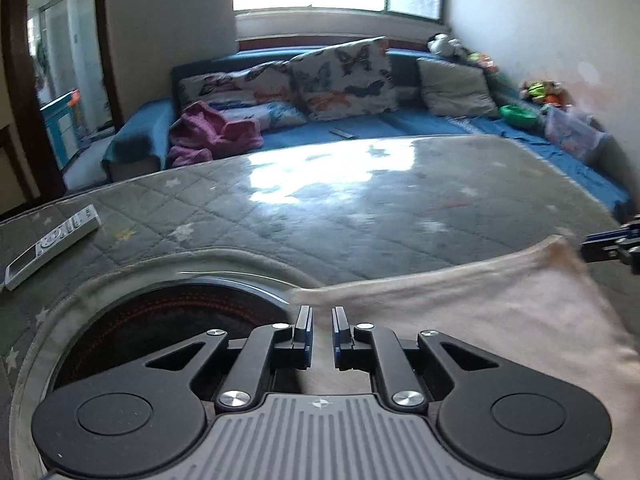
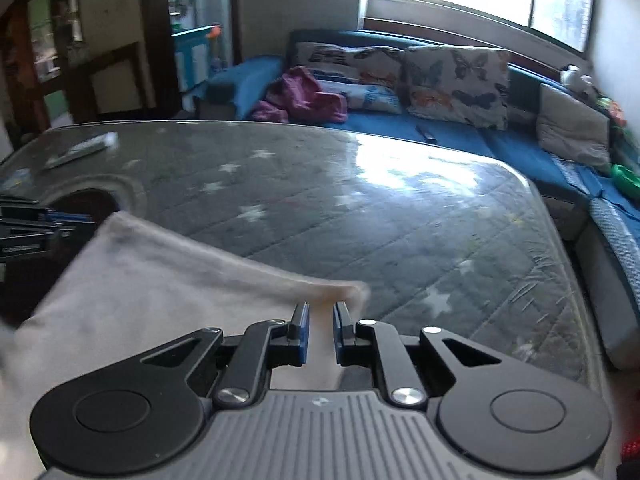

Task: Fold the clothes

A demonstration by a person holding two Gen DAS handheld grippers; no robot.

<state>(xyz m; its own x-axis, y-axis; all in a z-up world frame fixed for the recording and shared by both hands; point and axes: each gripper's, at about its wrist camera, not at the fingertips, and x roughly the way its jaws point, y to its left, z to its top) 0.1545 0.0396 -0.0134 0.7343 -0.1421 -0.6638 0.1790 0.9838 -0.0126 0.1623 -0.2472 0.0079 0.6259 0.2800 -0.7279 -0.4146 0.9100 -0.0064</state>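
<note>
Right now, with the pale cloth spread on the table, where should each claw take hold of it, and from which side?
Grip the pale cloth at its two far corners. The right claw comes from the near edge onto the right corner; the left claw does the same at the left corner. The far hem runs straight between them, so pinching both corners should keep it taut for folding.

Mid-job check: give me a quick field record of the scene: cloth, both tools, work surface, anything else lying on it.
cloth: pale cloth, top edge stretched between both tools
left tool: left tool, narrow gap between fingers, cloth edge between them; firm grip cannot be confirmed
right tool: right tool, cloth corner between its fingers, small gap showing
surface: grey quilted cover with stars, glare from the window
other items: white remote at the left edge; round dark opening near the left tool
background: blue sofa with a pink garment
</note>
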